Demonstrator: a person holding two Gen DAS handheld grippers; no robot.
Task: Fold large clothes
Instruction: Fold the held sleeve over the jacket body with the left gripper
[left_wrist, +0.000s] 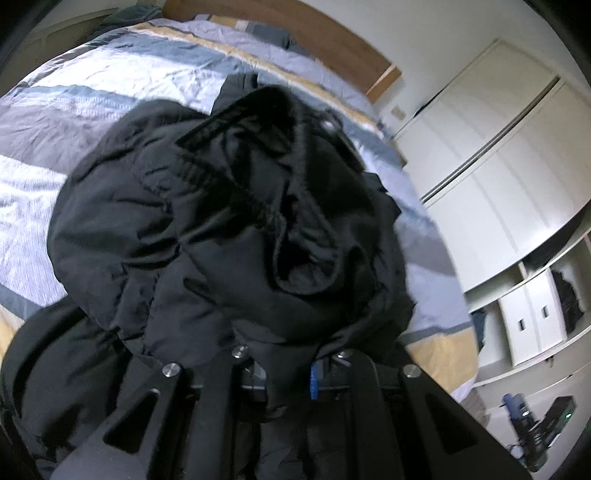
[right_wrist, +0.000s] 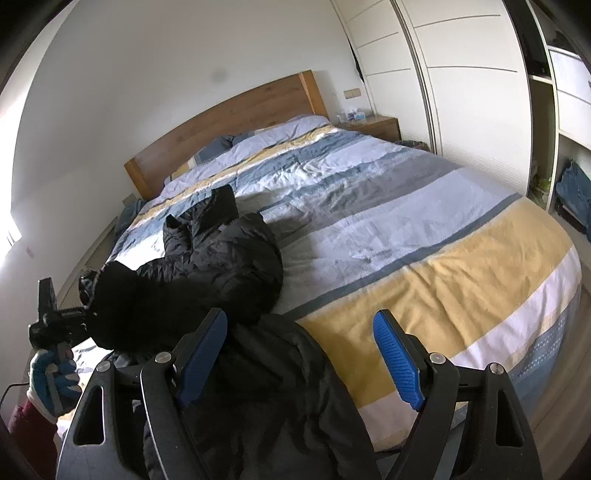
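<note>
While the left gripper (left_wrist: 288, 373) pinches the black jacket (left_wrist: 229, 221), the right gripper (right_wrist: 306, 354) gapes above it.

left gripper (left_wrist: 291, 369) is clamped tight, jaws pinched together with dark fabric bunched between them, one blue pad just peeking out at the right. seen from the right wrist, the left hand (right_wrist: 51, 373) in a blue and white glove grips the handle, a dark red sleeve at the wrist. right gripper (right_wrist: 301, 354) hangs with jaws spread wide, blue pads (right_wrist: 397, 360) bare, pinching nothing.
</note>
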